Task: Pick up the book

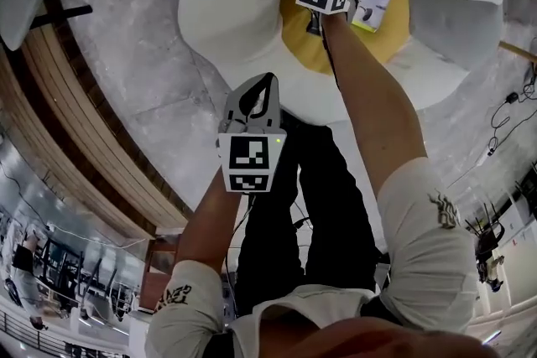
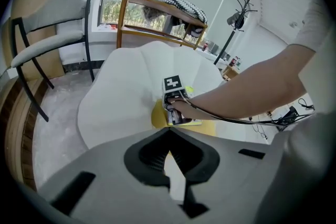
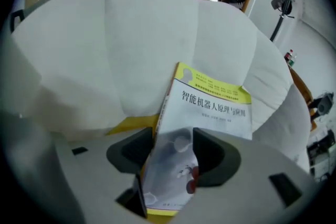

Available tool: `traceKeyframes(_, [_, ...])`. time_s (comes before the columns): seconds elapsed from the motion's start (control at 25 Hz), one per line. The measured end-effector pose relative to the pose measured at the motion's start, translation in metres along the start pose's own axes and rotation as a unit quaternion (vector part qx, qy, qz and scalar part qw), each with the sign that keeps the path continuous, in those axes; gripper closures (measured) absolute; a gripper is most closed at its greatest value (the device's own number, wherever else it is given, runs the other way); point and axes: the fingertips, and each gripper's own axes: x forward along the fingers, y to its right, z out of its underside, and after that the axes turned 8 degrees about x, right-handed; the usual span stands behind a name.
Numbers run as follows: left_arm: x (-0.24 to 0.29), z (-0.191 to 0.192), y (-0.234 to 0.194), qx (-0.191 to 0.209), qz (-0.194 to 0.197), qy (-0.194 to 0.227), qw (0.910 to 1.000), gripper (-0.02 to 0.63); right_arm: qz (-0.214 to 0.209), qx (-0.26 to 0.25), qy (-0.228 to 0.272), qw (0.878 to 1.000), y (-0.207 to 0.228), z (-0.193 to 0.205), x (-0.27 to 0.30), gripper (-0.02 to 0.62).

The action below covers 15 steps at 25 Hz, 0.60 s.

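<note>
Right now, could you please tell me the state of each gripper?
Left gripper: closed, empty.
Right gripper: open, fingers either side of the white-and-yellow paperback book, not gripping.

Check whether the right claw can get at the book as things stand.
Probably yes: the right claw stands open astride the book, at its near end on the flower-shaped cushion, with nothing blocking.

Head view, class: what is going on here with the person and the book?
A person holds a hand-held gripper in each hand. The right hand-held gripper is over the book, which lies partly on the yellow centre of a white flower-shaped surface. Its jaws are open with the book's lower end between them, not gripping yet. The left hand-held gripper hangs nearer the person, jaws shut and empty.
</note>
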Motion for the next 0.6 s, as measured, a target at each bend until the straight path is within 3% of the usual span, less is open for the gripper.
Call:
traceKeyframes(0.2, [0.004,0.005,-0.006,-0.010,-0.007,-0.006,0.9999,0.594,0.037,0.004,-0.020,0.999,0.003,-0.001,0.014,0.360])
traceKeyframes(0.4, [0.002,0.010,-0.005,-0.003,-0.004,-0.019,0.9998,0.594,0.064,-0.049,-0.036,0.996,0.003,-0.002,0.018,0.356])
traceKeyframes(0.6, [-0.005,0.009,-0.005,0.016,0.005,-0.023,0.9996,0.594,0.126,-0.099,-0.022,0.987,0.018,-0.003,0.002,0.351])
